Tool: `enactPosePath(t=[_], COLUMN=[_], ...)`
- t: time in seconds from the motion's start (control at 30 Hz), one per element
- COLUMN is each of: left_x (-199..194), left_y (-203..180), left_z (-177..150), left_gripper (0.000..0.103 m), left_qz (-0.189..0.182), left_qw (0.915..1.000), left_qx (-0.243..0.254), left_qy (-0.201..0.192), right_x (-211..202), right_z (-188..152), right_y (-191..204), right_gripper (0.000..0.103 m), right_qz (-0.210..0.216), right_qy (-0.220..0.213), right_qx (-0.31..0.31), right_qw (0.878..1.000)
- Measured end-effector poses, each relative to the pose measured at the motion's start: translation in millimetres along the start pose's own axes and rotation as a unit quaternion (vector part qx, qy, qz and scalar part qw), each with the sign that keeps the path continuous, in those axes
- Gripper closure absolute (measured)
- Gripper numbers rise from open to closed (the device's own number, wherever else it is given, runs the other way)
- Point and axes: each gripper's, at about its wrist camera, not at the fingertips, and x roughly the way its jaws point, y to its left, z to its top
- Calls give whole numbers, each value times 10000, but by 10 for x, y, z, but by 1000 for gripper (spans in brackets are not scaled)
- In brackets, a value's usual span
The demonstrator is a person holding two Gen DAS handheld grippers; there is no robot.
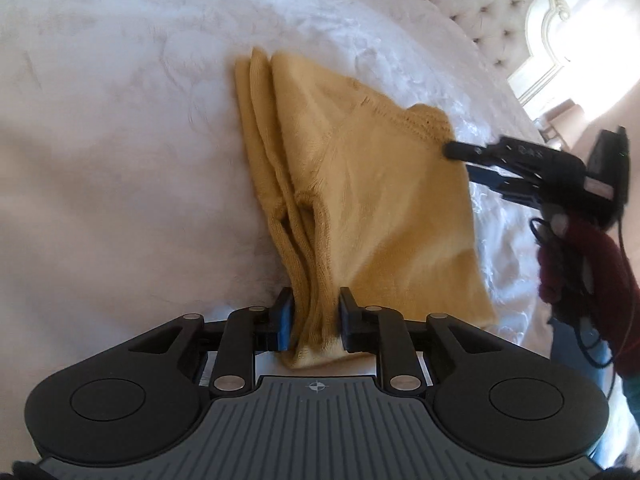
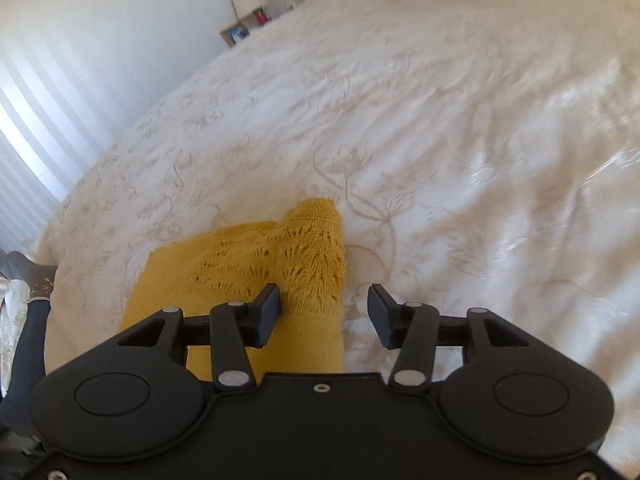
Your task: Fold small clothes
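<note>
A mustard-yellow knitted garment (image 1: pixel 360 200) lies folded on the white bedspread, its layers fanned out toward the far left. My left gripper (image 1: pixel 316 316) is shut on a bunched near end of it, and cloth fills the gap between the jaws. My right gripper (image 1: pixel 460 159) sits at the garment's far right corner. In the right wrist view the right gripper (image 2: pixel 324 312) stands open. The garment's lacy knit part (image 2: pixel 304 256) lies against the left finger (image 2: pixel 268 312), and the right finger is over bare bedspread.
The embroidered white bedspread (image 2: pixel 440 140) spreads all around. A tufted headboard (image 1: pixel 480 0) runs along the far side. A person's dark red sleeve (image 1: pixel 580 260) and cables trail behind the right gripper. A picture frame (image 2: pixel 236 34) and a lamp stand beyond the bed.
</note>
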Motion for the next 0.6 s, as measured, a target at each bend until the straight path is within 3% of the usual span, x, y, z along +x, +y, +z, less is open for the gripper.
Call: enactPosePath(t=[0.13,0.27,0.47,0.6], left_x=[-185,-149,253,334], left_y=[-226,-320,-254,-163], left_z=[192,471,844,879], left_gripper=[79,71,65,65], left_qz=[345,349,388,780], left_qw=[9944,9916,9943,9933], left_qx=[809,839,590,554], left_qy=[-588,-921,-795,-649], right_x=[-228,-281,-303,-299], right_z=[-117,-211,-305,-345], right_y=[33,74,179,233], right_gripper=[46,46,43,43], right_qz=[-114,-113,31,92], right_qy=[-217,-348,-412,-425], right_qx=[-152,-103,-156,-224], right_qw=[9996,9993,9990,9988])
